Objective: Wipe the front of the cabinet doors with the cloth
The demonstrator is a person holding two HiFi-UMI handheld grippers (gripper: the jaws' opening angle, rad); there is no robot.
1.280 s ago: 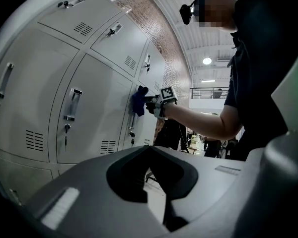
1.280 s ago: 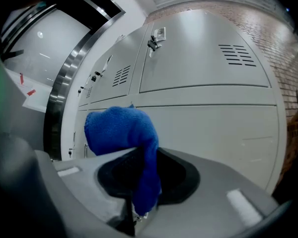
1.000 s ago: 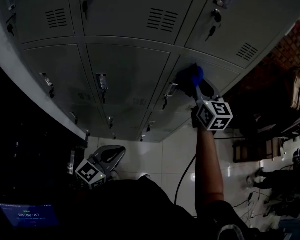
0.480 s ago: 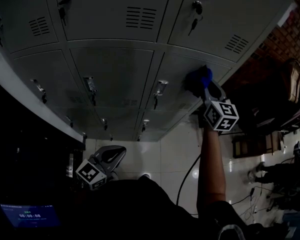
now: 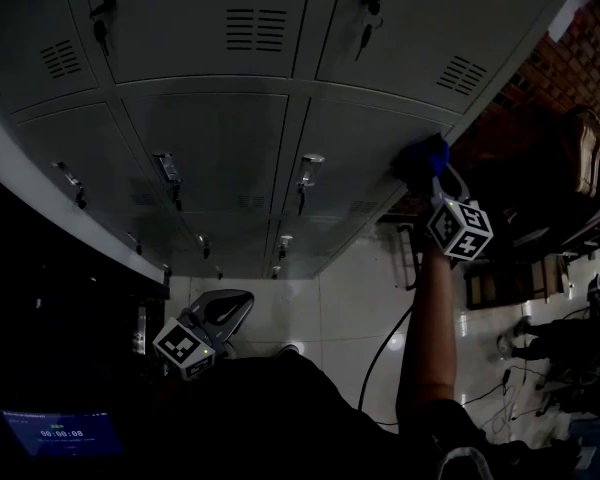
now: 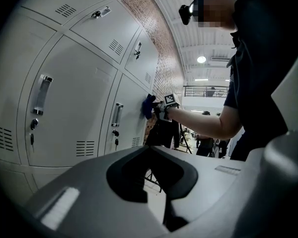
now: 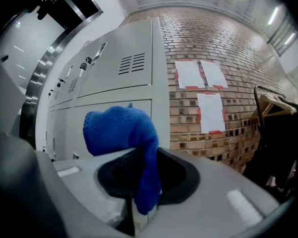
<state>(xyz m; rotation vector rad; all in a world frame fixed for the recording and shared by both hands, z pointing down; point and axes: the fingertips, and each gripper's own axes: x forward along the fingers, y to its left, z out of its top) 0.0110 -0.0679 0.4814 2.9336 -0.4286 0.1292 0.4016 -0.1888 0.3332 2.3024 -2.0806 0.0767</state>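
Right tool (image 5: 432, 176), jaws clamped on the blue cloth (image 5: 423, 156), presses the bunched cloth flat against a cabinet door (image 5: 350, 143) at its outer edge beside the brick wall (image 7: 223, 43), so fabric rather than tool meets the metal. Left tool (image 5: 225, 313), jaws together and empty, hangs low, well apart from the doors.

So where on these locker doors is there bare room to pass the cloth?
Bare panel lies on the right door between its handle and the cloth in the right hand-held gripper, and mid-panel on the middle door. Crowded around handles, keys and vents.
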